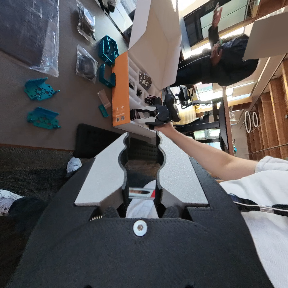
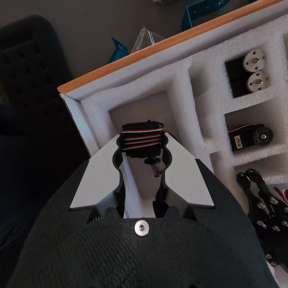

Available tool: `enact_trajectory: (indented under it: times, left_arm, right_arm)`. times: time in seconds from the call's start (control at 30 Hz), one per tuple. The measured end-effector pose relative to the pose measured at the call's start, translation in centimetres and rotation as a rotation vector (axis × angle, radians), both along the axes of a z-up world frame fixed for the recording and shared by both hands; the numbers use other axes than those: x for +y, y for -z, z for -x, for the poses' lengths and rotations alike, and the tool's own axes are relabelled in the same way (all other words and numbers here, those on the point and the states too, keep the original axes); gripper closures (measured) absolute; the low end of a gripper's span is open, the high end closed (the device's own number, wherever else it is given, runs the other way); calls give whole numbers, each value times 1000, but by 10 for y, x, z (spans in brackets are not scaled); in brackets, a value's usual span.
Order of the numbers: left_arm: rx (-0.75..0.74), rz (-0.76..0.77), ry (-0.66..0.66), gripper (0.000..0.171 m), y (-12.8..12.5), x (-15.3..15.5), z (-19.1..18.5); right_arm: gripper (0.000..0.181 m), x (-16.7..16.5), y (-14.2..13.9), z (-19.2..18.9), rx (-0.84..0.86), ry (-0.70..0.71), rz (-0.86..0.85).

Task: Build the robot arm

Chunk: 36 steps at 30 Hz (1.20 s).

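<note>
- The grey table [image 1: 74,99] carries a cardboard box [image 1: 120,93] with an orange wall and a white foam insert [image 2: 179,87] cut into square pockets.
- Perforated teal metal brackets [image 1: 39,92] and clear bags lie on the table beside the box's orange wall; only the left wrist view shows them whole.
- The left gripper [image 1: 142,140] hangs released in the air, off the table's edge.
- The right gripper [image 2: 142,140] is clenched on a black servo [image 2: 141,137] wound in red-white wire, above the insert's corner pocket.
</note>
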<state>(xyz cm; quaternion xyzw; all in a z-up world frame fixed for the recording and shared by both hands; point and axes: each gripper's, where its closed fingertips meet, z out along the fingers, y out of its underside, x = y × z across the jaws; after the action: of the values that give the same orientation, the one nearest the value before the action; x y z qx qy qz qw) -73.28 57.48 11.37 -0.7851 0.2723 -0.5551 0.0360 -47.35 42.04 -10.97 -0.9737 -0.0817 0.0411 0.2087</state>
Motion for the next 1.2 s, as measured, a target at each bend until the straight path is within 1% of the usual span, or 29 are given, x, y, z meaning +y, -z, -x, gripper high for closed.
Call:
enact_trajectory:
  times: [0.13, 0.23, 0.33, 0.43, 0.53, 0.63, 0.7, 0.73, 0.8, 0.83, 0.87, 0.9, 0.93, 1.0, 1.07, 1.1, 1.13, 1.17, 1.2]
  left_arm:
    - [2, 14, 72, 140, 7, 16, 7]
    - [-29, 35, 69, 140, 1, 24, 7]
    - [-21, 20, 95, 140, 2, 25, 5]
    - [-8, 21, 106, 140, 4, 23, -5]
    - [-10, 18, 89, 140, -1, 19, -24]
    - [-14, -3, 70, 140, -11, 9, -47]
    - [-13, -9, 73, 140, -17, -3, -61]
    - [-13, -9, 75, 140, -19, -9, -69]
    - [-18, -8, 70, 140, -24, -23, -85]
    - [-24, -7, 64, 140, -27, -30, -93]
    - [-30, -6, 60, 140, -30, -38, -101]
    - [-34, -5, 59, 141, -31, -46, -108]
    - [-34, -3, 61, 141, -32, -53, -116]
    - [-26, 4, 76, 141, -30, -69, -129]
    - [-17, 13, 92, 141, -29, -83, -141]
    - [-15, 16, 95, 141, -29, -88, -145]
    - [-14, 17, 96, 141, -30, -91, -149]
    - [-14, 15, 97, 141, -32, -94, -153]
    - [-14, 12, 99, 141, -33, -97, -156]
  right_arm:
    - [133, 6, -1, 1, -16, 19, 1]
    - [133, 9, 2, 1, -31, 23, 14]
    - [133, 10, 7, 1, -46, 19, 26]
    - [132, 13, 8, 0, -31, 12, 15]
    - [128, 12, 1, 0, 5, -4, -29]
    - [122, 2, -22, -7, 14, 13, -117]
    - [125, -9, -49, -26, -13, 89, -224]
    - [130, -17, -65, -46, -50, 169, -289]
    - [136, -46, -95, -106, -183, 415, -405]
    - [136, -64, -104, -136, -239, 551, -442]
    - [135, -81, -107, -161, -250, 674, -458]
    - [133, -89, -102, -175, -194, 751, -464]
    - [133, -89, -94, -181, -113, 788, -460]
    - [131, -82, -74, -185, -9, 808, -397]
    - [133, -71, -58, -180, 18, 772, -329]
    - [136, -71, -48, -177, 12, 763, -267]
    - [141, -74, -38, -177, -11, 767, -198]
    - [149, -75, -34, -178, -29, 763, -179]
    - [155, -75, -36, -181, -33, 771, -197]
